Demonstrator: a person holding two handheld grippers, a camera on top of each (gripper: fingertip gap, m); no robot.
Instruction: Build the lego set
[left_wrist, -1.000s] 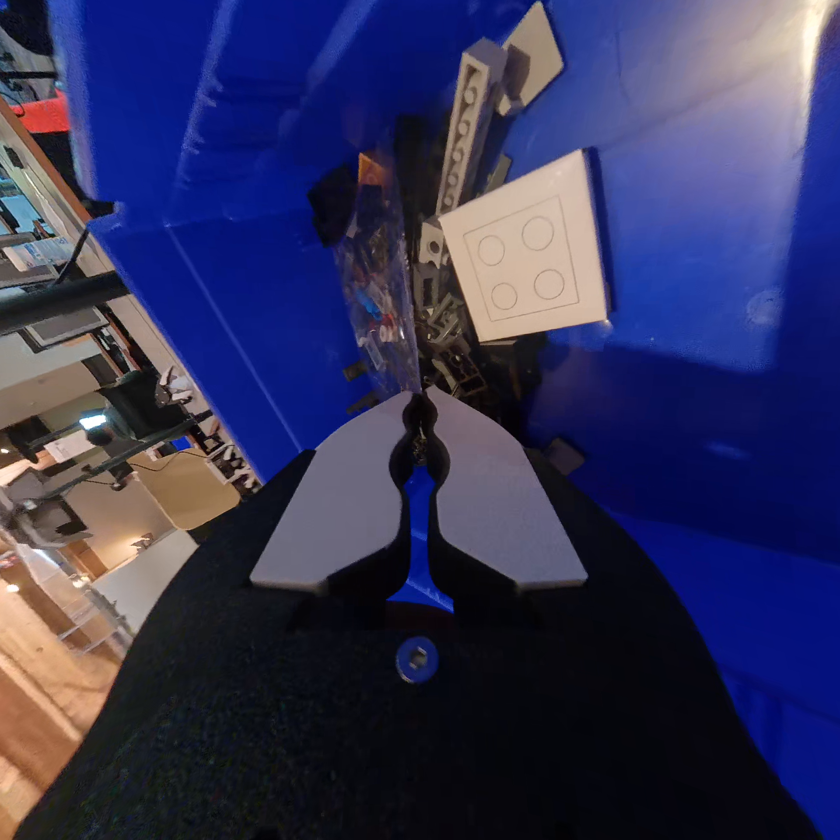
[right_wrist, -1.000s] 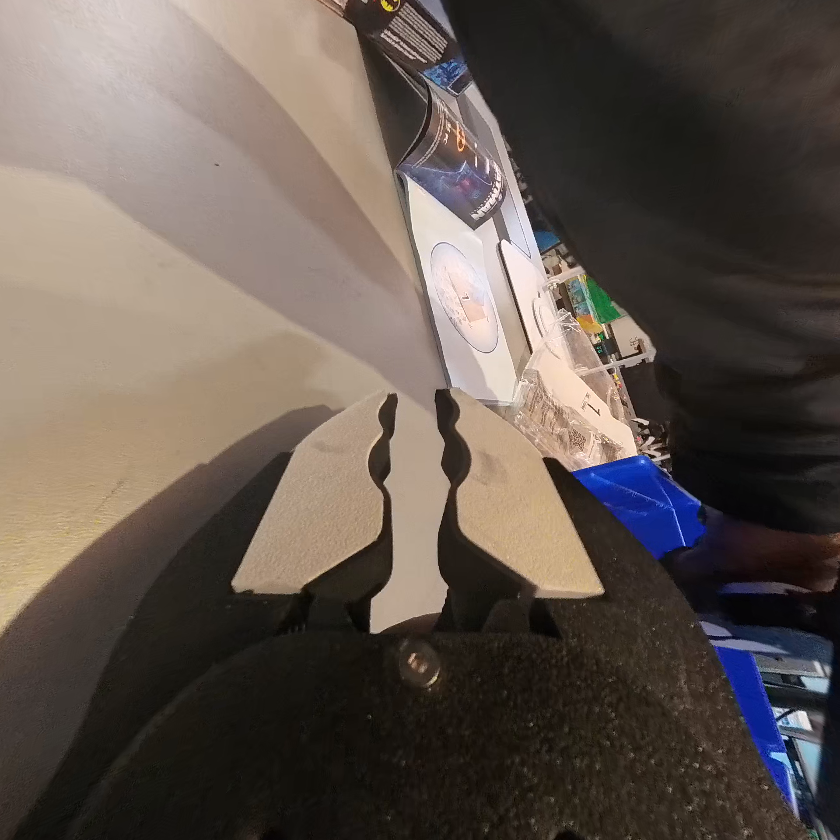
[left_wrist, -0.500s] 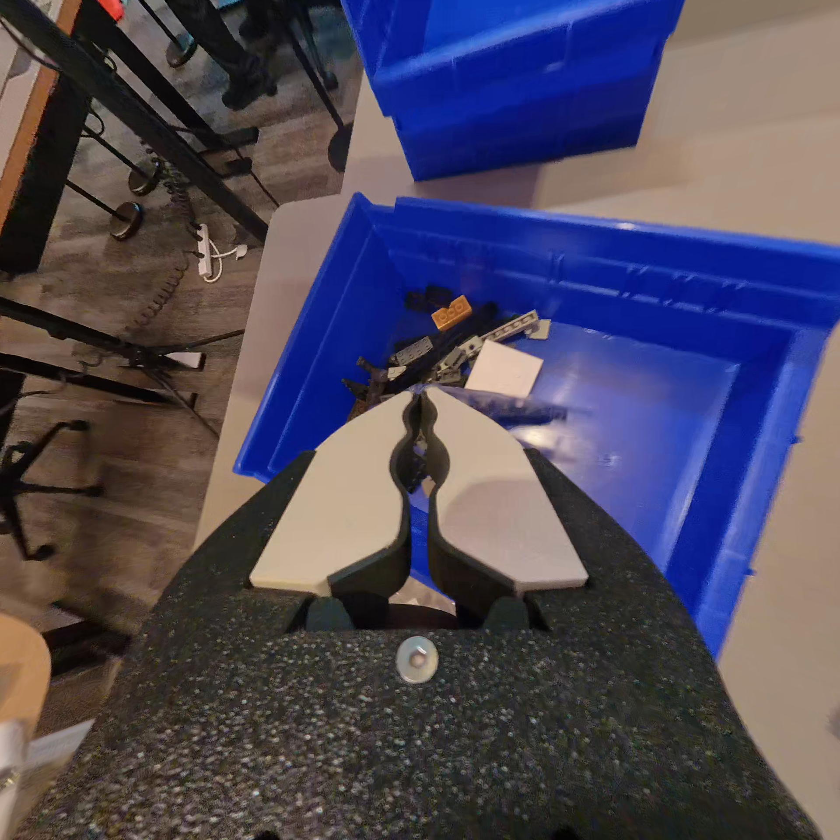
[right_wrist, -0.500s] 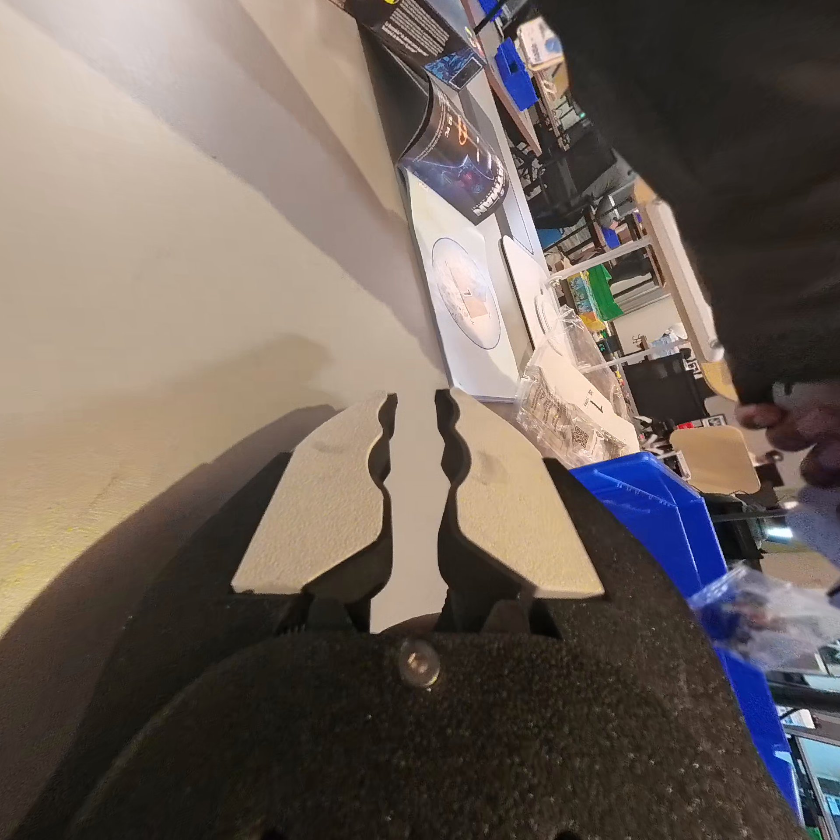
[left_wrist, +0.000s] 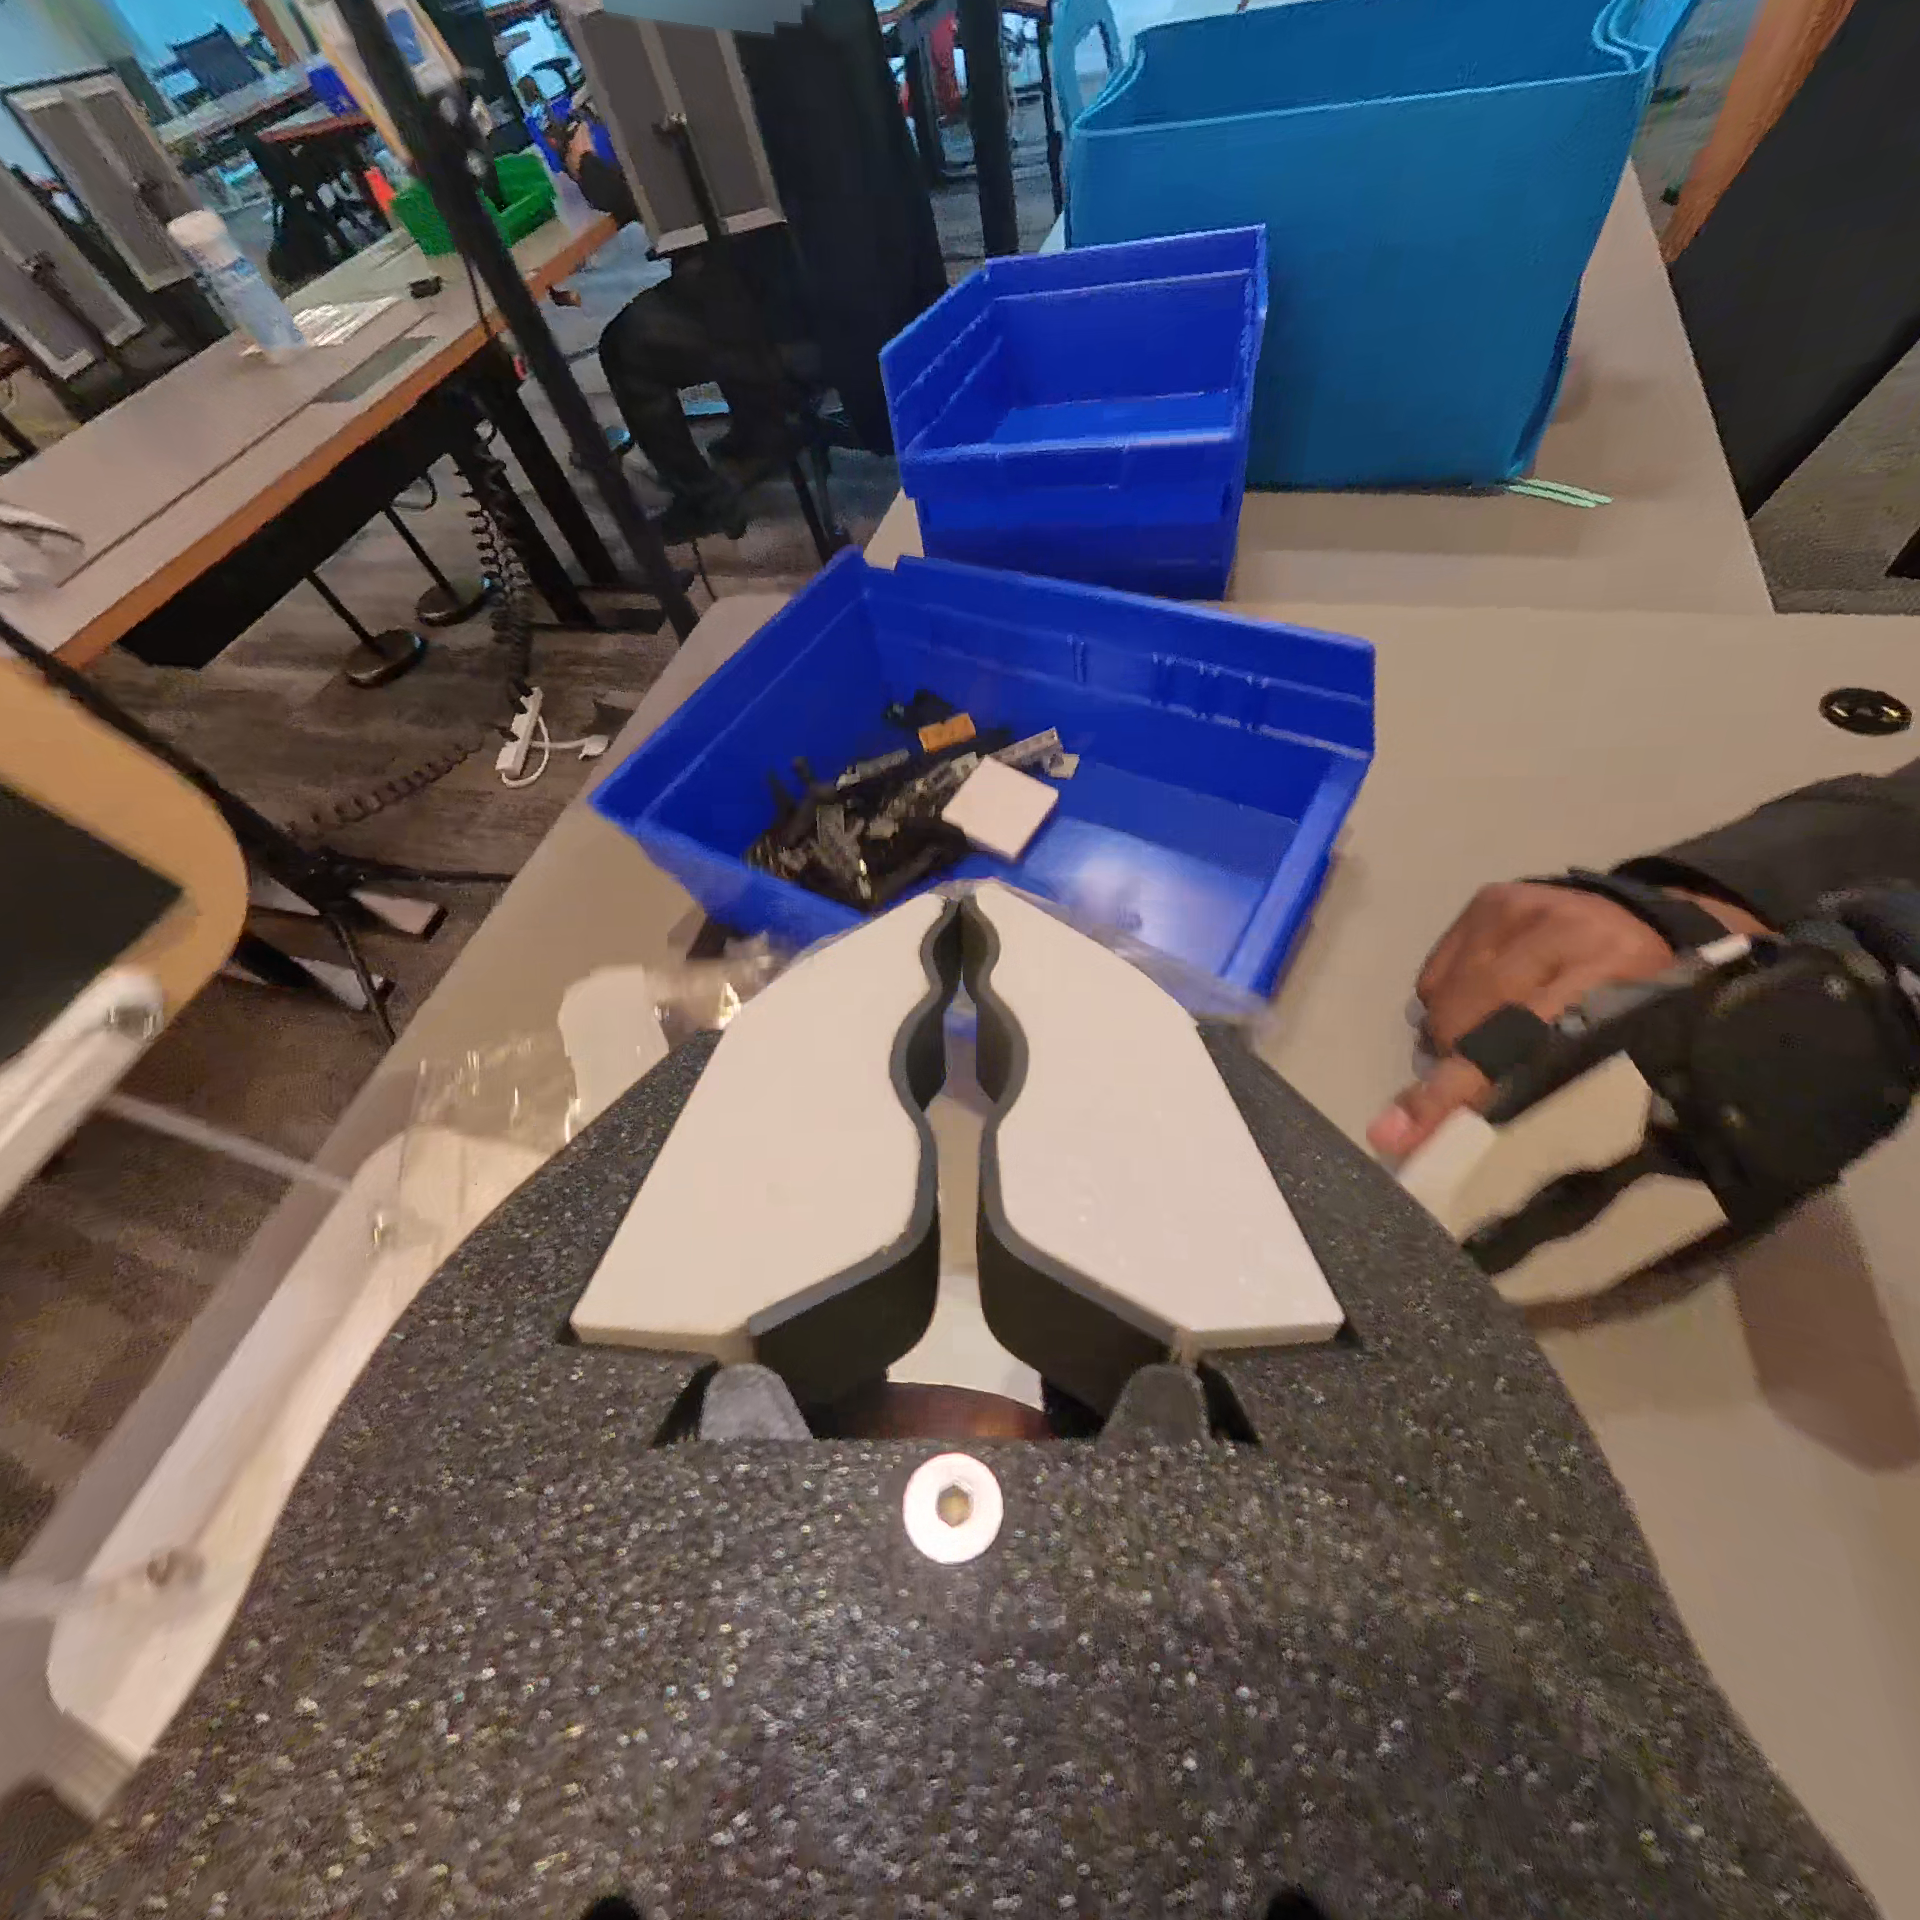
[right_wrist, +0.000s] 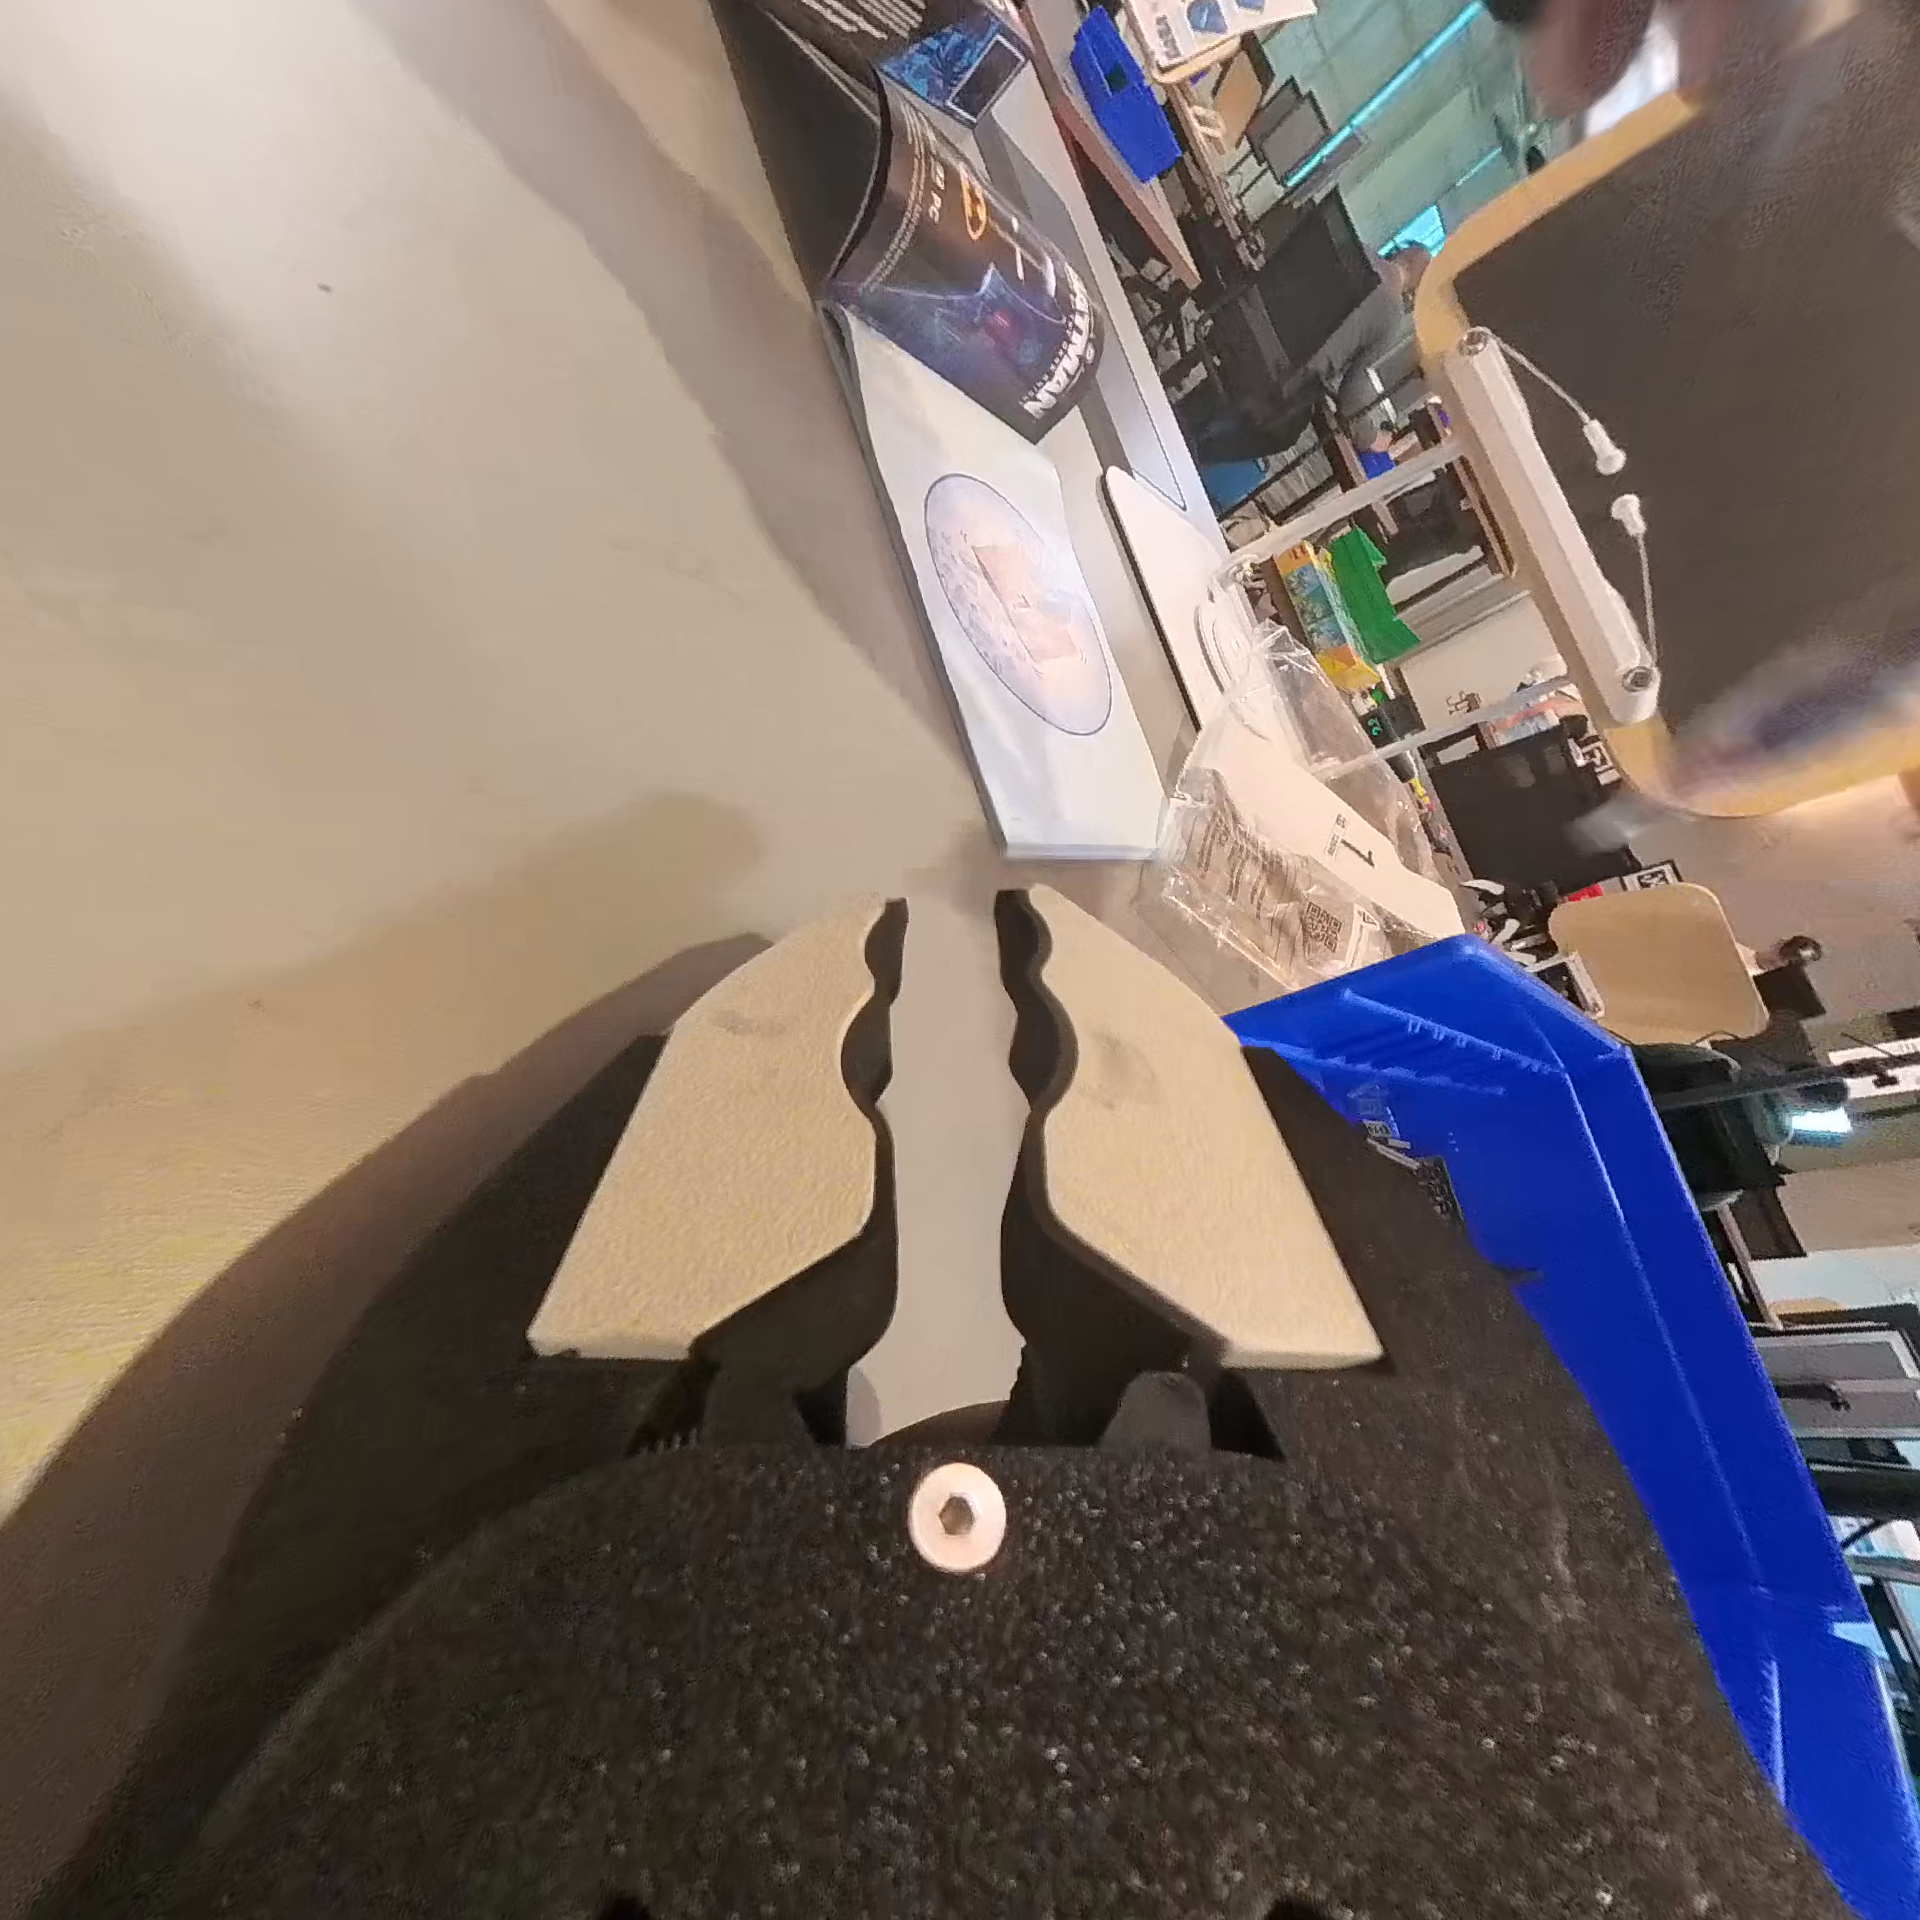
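My left gripper (left_wrist: 956, 904) is shut, its tips pinching a clear plastic bag (left_wrist: 644, 997) whose film spreads out on both sides of the fingers. It hovers just in front of a blue bin (left_wrist: 1299, 748) that holds a pile of dark and grey bricks (left_wrist: 873, 821) and a white square plate (left_wrist: 1003, 805). My right gripper (right_wrist: 951, 904) is open with nothing between its pads, low over the beige table (right_wrist: 416, 623) beside the bin's wall (right_wrist: 1507, 1143). A hand (left_wrist: 1527, 956) holds it at the right of the left wrist view.
Two stacked empty blue bins (left_wrist: 1081, 416) and a tall light-blue box (left_wrist: 1351, 260) stand behind the bin. An open booklet (right_wrist: 997, 582) and clear bags with paper (right_wrist: 1278, 883) lie ahead of the right gripper. The table's edge runs along the left (left_wrist: 623, 831). Spacing between my two grippers at the tips: around 20 cm.
My left gripper, still shut on the bag, has pulled up and back out of the blue bin; the small pieces seen in the bag before no longer show. The right gripper stayed open, barely moving.
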